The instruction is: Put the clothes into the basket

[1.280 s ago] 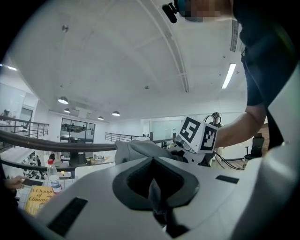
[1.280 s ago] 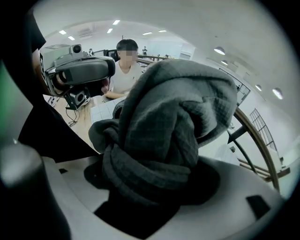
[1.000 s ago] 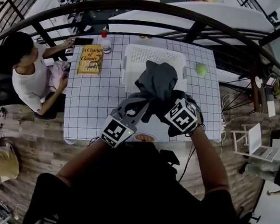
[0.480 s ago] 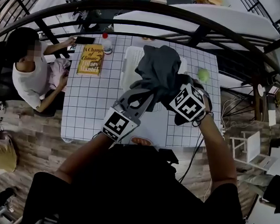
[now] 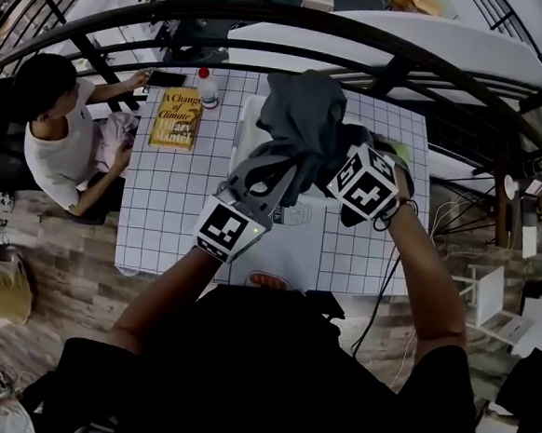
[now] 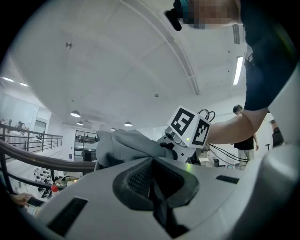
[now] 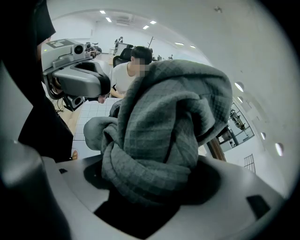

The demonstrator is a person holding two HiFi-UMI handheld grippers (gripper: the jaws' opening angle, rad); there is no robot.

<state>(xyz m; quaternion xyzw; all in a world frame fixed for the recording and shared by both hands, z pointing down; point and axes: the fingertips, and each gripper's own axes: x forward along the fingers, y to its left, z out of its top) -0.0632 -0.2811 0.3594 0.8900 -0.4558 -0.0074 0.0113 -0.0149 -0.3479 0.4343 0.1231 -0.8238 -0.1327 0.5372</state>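
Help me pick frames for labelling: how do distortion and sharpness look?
Head view: fisheye bends the railing, otherwise sharp; left gripper view: black corners, ceiling lamp bright; right gripper view: cloth fills the frame, its weave crisp.

yellow book (image 5: 176,119) — "A Change of Climate"

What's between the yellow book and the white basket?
A small red-capped bottle by the book's far corner; otherwise bare checked cloth. Head view shows it.
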